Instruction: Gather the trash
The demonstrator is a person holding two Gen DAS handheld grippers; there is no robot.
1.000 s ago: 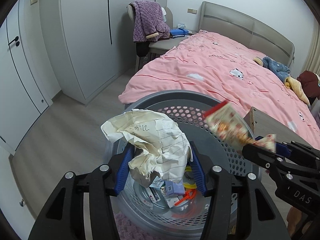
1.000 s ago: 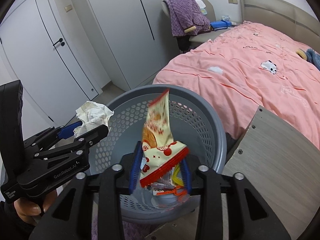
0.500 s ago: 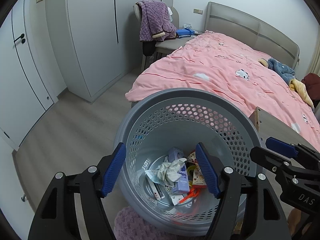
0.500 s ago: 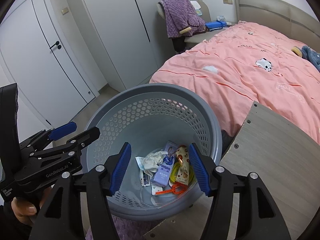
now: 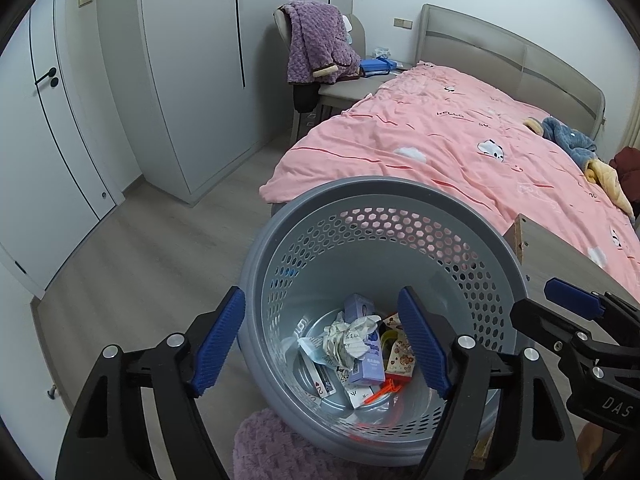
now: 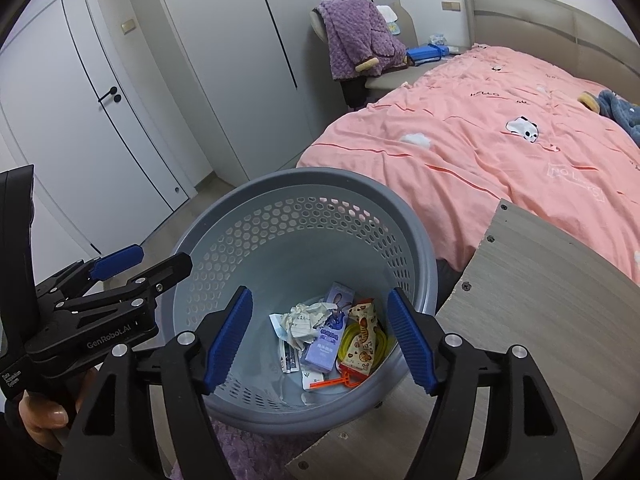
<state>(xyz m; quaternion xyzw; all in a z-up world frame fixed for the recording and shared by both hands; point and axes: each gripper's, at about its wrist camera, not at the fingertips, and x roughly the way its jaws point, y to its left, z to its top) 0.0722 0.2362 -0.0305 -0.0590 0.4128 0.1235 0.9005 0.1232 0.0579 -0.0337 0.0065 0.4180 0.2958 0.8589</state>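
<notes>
Trash now lies at the bottom of the grey basket (image 5: 376,200): the crumpled paper (image 5: 346,338) sits near the middle, with the snack wrapper (image 6: 362,340) just beside it toward the bed (image 5: 460,148), among small boxes and an orange plastic bit. Both grippers hang over the basket's mouth, pointing down into it. The left gripper (image 5: 322,342) has just been opening its fingers, which now stand wide with nothing between them, and the right gripper (image 6: 320,340) has done the same, its blue pads well apart and empty. The step in hand looks like the release, and it seems finished, since both pieces rest inside the basket and nothing clings to a pad. To close it well, I would lift both grippers straight up from the basket before swinging away, so that no finger catches the rim and tips it. The basket stands beside the corner of the wooden counter (image 6: 540,300), so the right gripper should clear that edge as well. Whether more trash waits outside the basket, these views do not show.
</notes>
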